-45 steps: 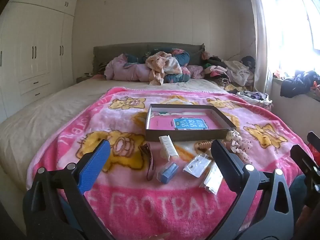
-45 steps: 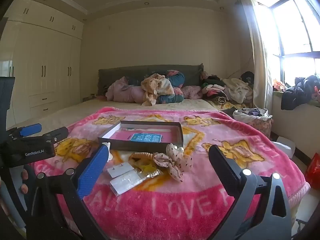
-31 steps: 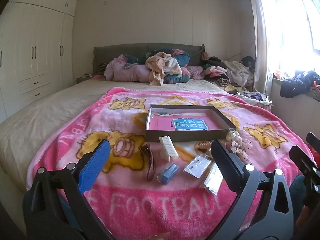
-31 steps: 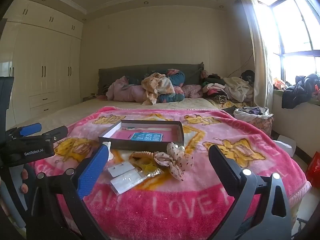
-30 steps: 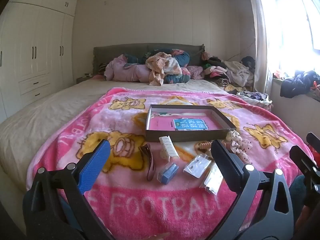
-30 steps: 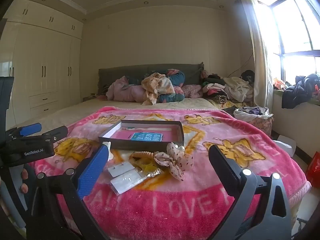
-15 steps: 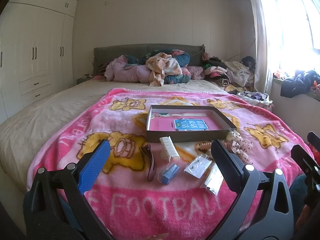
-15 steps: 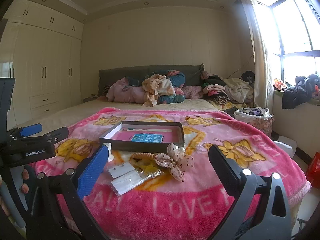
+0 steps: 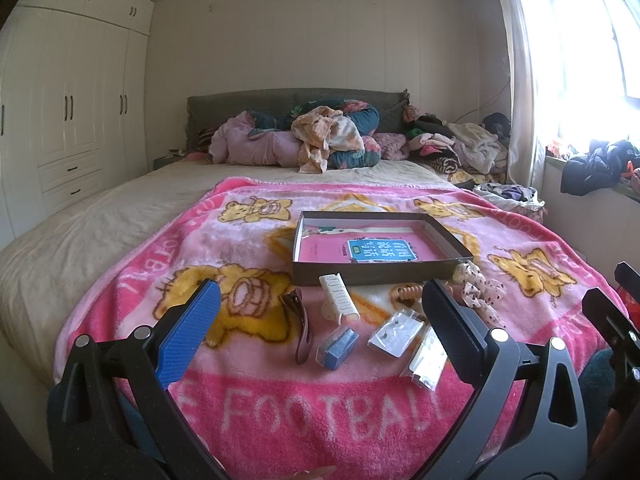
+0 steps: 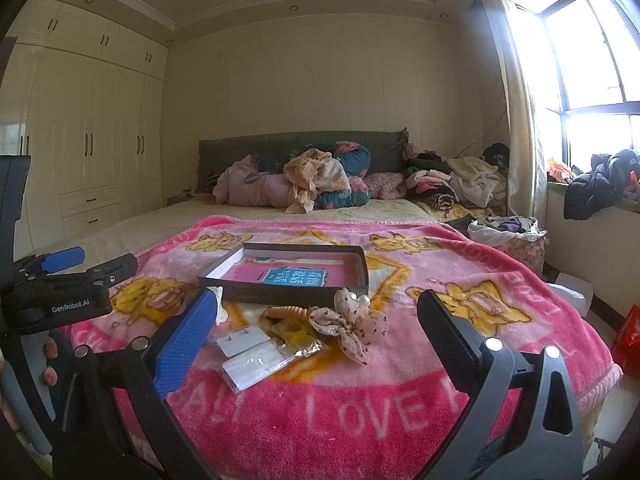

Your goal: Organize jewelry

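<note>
A shallow dark box (image 9: 460, 249) with a pink and blue card inside lies on the pink blanket (image 9: 280, 400); it also shows in the right wrist view (image 10: 280, 290). In front of it lie a brown hair clip (image 9: 301, 326), a white comb clip (image 9: 339, 300), a small blue piece (image 9: 337, 347), clear earring packets (image 9: 396, 332), a coiled hair tie (image 9: 408, 293) and a spotted fabric bow (image 10: 352, 326). My left gripper (image 9: 316, 320) is open and empty above the near items. My right gripper (image 10: 312, 324) is open and empty, to the right of the left gripper.
The blanket covers the foot of a bed (image 9: 80, 232). Piled bedding and clothes (image 9: 320, 140) lie at the headboard. White wardrobes (image 9: 72, 120) stand at the left. A window sill with clothes (image 10: 600, 184) and a laundry basket (image 10: 508, 232) are at the right.
Both views have shifted very slightly; the grippers stay open and nothing on the blanket has moved.
</note>
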